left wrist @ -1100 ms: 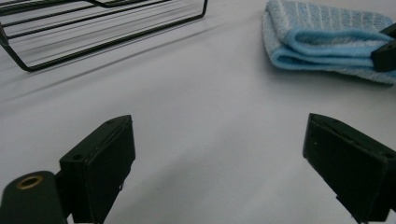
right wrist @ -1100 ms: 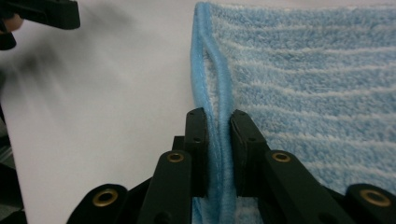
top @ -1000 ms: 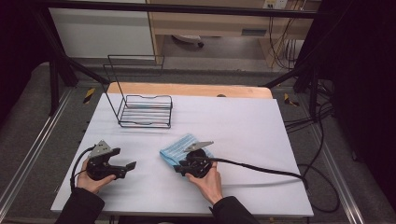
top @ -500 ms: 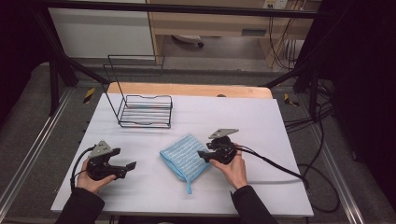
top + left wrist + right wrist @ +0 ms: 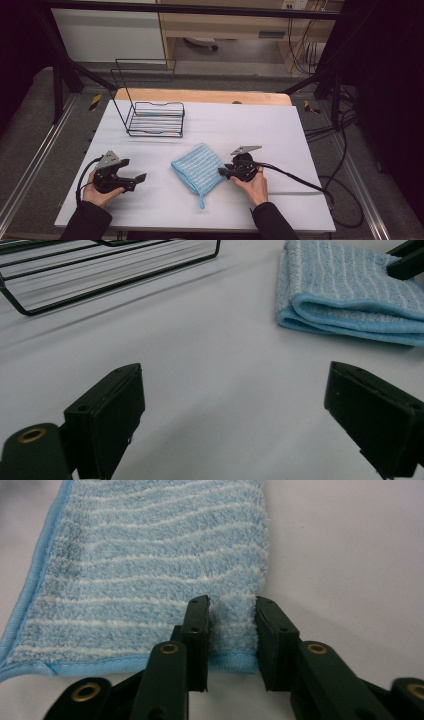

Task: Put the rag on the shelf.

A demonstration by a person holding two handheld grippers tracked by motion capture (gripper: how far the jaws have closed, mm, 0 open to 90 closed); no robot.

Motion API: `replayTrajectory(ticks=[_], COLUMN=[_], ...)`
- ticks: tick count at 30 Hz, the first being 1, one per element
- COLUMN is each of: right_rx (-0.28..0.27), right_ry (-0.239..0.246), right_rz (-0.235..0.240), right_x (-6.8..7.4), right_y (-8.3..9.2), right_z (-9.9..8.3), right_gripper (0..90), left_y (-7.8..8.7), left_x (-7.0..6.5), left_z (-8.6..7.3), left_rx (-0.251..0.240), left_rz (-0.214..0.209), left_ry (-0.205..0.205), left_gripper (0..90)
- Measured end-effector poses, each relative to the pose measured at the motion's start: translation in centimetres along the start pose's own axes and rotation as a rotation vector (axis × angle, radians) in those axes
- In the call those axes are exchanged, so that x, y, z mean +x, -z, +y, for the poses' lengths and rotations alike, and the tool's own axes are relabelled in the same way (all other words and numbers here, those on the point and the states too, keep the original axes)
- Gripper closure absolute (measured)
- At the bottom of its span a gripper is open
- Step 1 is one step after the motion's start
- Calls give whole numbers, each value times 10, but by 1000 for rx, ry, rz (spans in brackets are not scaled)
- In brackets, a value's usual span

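A: Blue cloth (image 5: 198, 167) first: where does it lie?

B: Folded, flat on the white tabletop (image 5: 280, 130), middle of the near half, its hanging loop trailing toward six o'clock. Going left to right: the left hand-held gripper (image 5: 137, 179) rests at about eight o'clock, jaws spread wide with nothing between them, well apart from the cloth. The wire rack (image 5: 155, 120) stands at eleven o'clock, unused.

A: And the right side?

B: The right hand-held gripper (image 5: 221, 171) sits at the cloth's three o'clock edge. Its jaws have just been closing, and the right gripper view shows a pinch of the cloth's hemmed edge (image 5: 232, 625) bunched between the two pads, so it is clenched on the cloth.

A: So which step is this?

B: I'd judge the grasp is just made, and lifting or unfolding comes next. That calls for a firm pinch through the raise, since only a narrow bit of hem is caught. The left one could take the opposite edge.
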State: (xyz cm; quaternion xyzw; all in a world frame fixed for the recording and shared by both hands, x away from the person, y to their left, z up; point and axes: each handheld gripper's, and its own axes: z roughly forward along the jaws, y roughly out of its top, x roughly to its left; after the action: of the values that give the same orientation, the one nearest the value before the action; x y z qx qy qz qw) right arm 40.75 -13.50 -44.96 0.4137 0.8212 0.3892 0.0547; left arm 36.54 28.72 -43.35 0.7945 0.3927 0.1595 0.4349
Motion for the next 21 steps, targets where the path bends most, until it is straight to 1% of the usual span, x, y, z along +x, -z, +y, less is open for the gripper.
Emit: replayTrajectory(ticks=[1, 2, 3, 6, 7, 8, 9, 10, 12, 14, 15, 17, 19, 20, 21], right_rx=[-5, -5, -5, -12, -12, -9, -2, 2, 13, 12, -5, -68, -112, -132, -137], right_ry=[-22, -22, -52, -97, -97, -127, -141, -150, -152, -140, -120, -69, -9, 27, 49], right_rz=[4, 4, 6, -7, -7, -32, -43, -53, -68, -85, -94, -98, -89, -81, -73], right_x=[2, 2, 5, 11, 11, 17, 19, 21, 25, 27, 28, 29, 34, 37, 43], right_y=[3, 3, 7, 17, 17, 23, 26, 27, 29, 29, 30, 34, 38, 39, 40], right_z=[0, 0, -1, -2, -2, -5, -7, -10, -16, -19, -19, -20, -18, -16, -15], right_gripper=[790, 790, 812, 820, 820, 820, 820, 818, 808, 767, 715, 611, 499, 488, 459], left_y=[0, 0, 0, 0, 0, 1, 1, 1, 1, 1, 1, 1, 0, 0, 0], left_x=[0, 0, 0, 0, 0, 0, 0, 0, 0, -1, 0, 0, 0, 0, -1], left_z=[0, 0, 0, 0, 0, 0, 0, 0, 0, 1, 1, 1, 0, 0, 1], left_rx=[0, 0, 0, -1, 0, 0, 0, 0, 0, 0, 0, 0, -1, -1, 0], left_rz=[0, -1, 0, -1, -1, 0, 0, 0, 1, 1, 1, 3, 4, 4, 4], left_ry=[0, -2, -1, 1, -1, -1, -2, -2, -3, -3, -3, -3, 0, 0, -3], left_gripper=[94, 94, 94, 94, 94, 94, 94, 94, 94, 94, 94, 94, 94, 94, 94])
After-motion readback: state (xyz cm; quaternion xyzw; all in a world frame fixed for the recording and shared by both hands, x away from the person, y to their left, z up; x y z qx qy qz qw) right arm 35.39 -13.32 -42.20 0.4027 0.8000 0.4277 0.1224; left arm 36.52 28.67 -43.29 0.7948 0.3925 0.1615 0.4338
